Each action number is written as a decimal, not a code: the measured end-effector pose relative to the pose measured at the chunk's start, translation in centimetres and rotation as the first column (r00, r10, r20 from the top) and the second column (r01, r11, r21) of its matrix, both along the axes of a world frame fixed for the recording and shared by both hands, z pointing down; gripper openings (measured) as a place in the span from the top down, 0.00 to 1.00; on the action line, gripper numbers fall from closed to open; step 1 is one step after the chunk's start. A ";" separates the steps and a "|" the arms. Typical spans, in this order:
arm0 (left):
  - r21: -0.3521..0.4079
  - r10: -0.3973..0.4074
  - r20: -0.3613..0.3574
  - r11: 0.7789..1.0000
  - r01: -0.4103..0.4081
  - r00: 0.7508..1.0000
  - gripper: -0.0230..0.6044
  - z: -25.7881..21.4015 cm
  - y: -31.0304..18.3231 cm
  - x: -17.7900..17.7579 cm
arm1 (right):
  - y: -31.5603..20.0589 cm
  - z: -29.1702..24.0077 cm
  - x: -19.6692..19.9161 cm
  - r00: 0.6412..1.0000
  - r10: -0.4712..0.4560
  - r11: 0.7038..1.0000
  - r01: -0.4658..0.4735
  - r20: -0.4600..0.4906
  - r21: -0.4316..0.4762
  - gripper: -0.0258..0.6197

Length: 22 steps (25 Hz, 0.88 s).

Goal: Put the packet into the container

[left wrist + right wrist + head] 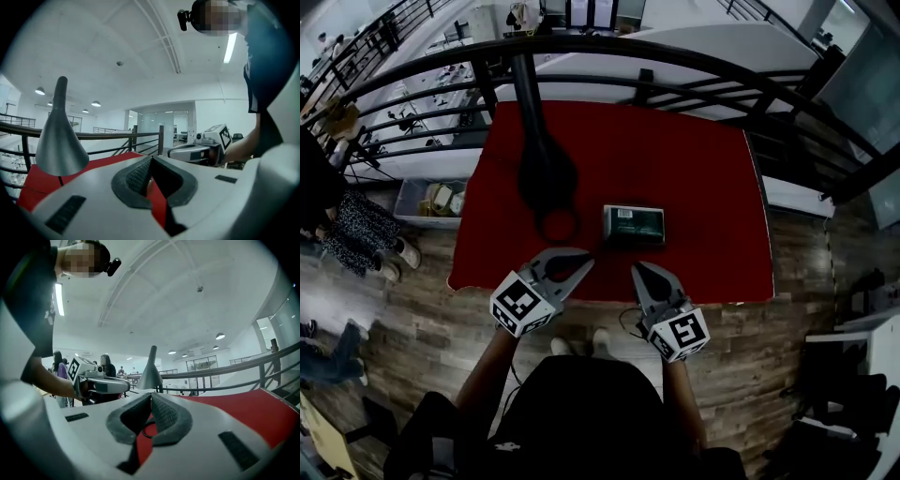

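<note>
One red-clothed table [703,187] carries one clear rectangular plastic container [607,228] near the middle of its front edge. One dark packet [639,225] lies inside. Over that edge the left gripper [586,262] and right gripper [637,268] each have their jaws pressed together, empty.

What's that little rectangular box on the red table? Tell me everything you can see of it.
The container is a small, shallow rectangular tray with a pale rim and dark, greenish contents; whether that is the packet is unclear. It lies flat on the red table, toward its near edge, just right of the ring-shaped foot of a black stand. Only the table touches it.
</note>
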State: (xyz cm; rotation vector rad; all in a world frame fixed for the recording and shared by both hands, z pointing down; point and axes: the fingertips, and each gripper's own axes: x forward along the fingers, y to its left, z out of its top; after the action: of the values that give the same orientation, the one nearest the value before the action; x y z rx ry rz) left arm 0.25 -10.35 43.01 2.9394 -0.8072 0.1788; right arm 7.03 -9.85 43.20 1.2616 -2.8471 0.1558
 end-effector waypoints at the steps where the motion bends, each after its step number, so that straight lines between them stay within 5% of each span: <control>1: 0.002 -0.013 -0.019 1.000 0.013 1.000 0.95 0.1 0.3 -0.3 | 0.2 0.0 -0.2 1.000 -0.006 1.000 0.006 -0.003 -0.001 0.93; 22: -0.023 -0.008 -0.030 1.000 0.008 1.000 0.95 0.6 2.9 -0.8 | 1.7 -0.6 -3.0 0.997 -0.068 0.998 0.069 -0.022 0.010 0.93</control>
State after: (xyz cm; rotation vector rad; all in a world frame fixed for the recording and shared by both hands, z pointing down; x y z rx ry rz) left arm -0.55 -7.50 43.58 2.9097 -0.8070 0.1421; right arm 3.99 -8.14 42.60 1.1582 -2.8720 0.1241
